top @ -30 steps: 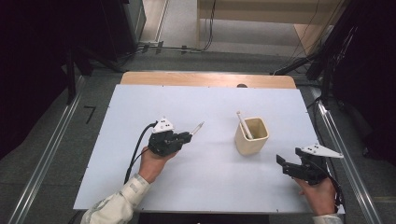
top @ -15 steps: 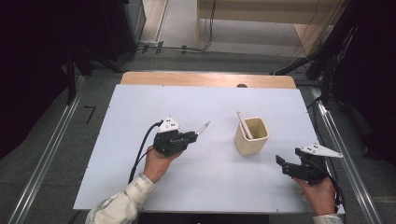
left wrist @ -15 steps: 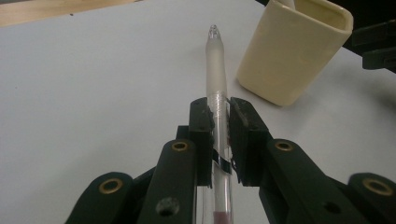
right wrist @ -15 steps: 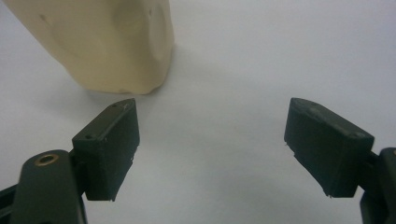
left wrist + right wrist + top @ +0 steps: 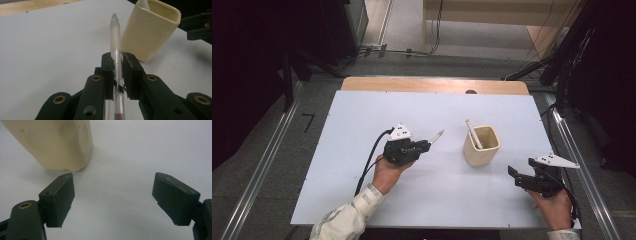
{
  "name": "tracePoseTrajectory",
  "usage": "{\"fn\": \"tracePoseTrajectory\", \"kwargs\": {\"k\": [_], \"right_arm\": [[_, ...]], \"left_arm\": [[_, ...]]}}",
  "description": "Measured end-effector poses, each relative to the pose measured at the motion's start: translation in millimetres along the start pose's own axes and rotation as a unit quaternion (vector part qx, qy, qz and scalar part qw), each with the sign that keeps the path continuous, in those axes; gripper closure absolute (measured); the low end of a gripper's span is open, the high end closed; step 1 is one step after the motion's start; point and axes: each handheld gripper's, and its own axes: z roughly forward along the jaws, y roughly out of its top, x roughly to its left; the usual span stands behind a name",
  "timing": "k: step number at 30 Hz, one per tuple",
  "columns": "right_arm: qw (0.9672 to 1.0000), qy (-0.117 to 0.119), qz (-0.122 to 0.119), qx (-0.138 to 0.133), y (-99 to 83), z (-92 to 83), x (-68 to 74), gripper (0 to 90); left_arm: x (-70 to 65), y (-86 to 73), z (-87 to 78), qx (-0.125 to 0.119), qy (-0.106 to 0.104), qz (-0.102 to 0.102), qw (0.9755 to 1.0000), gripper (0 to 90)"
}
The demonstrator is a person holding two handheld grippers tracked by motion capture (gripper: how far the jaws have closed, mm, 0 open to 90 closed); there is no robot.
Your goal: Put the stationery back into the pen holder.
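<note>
My left gripper (image 5: 426, 145) (image 5: 117, 60) is shut on a clear pen with a frosted cap (image 5: 115, 37) (image 5: 435, 136). The pen sticks out past the jaws and points toward a cream square cup (image 5: 482, 145) (image 5: 149, 30) (image 5: 52, 143) to its right. A white pen (image 5: 472, 134) leans inside that cup. My right gripper (image 5: 514, 175) (image 5: 113, 197) rests at the table's right front corner. It is open with nothing between its jaws, and the cup stands a short way ahead of it.
The white table top (image 5: 362, 115) ends in a wooden strip (image 5: 432, 85) at the far edge. Metal rails (image 5: 257, 175) run along both sides on the floor. The left gripper's black cable (image 5: 369, 160) trails back along the forearm.
My left gripper has carried the pen to the right, closer to the cup, and slightly up. The right gripper has stayed in place.
</note>
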Motion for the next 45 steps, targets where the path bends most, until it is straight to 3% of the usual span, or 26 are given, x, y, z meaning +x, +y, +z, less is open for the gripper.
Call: {"fn": "tracePoseTrajectory", "kwargs": {"k": [31, 45], "right_arm": [[1.0, 0.007, -0.002, -0.004, 1.0, -1.8, -0.7, 16.7], [0.9999, 0.007, -0.007, -0.002, 1.1, -0.4, 1.5, 16.7]], "left_arm": [[-24.2, 22.2, 26.1, -0.007, -0.035, 0.015, 0.9992, 80.7], [-36.8, 40.7, 43.8, -0.008, -0.048, 0.02, 0.9986, 80.6]]}}
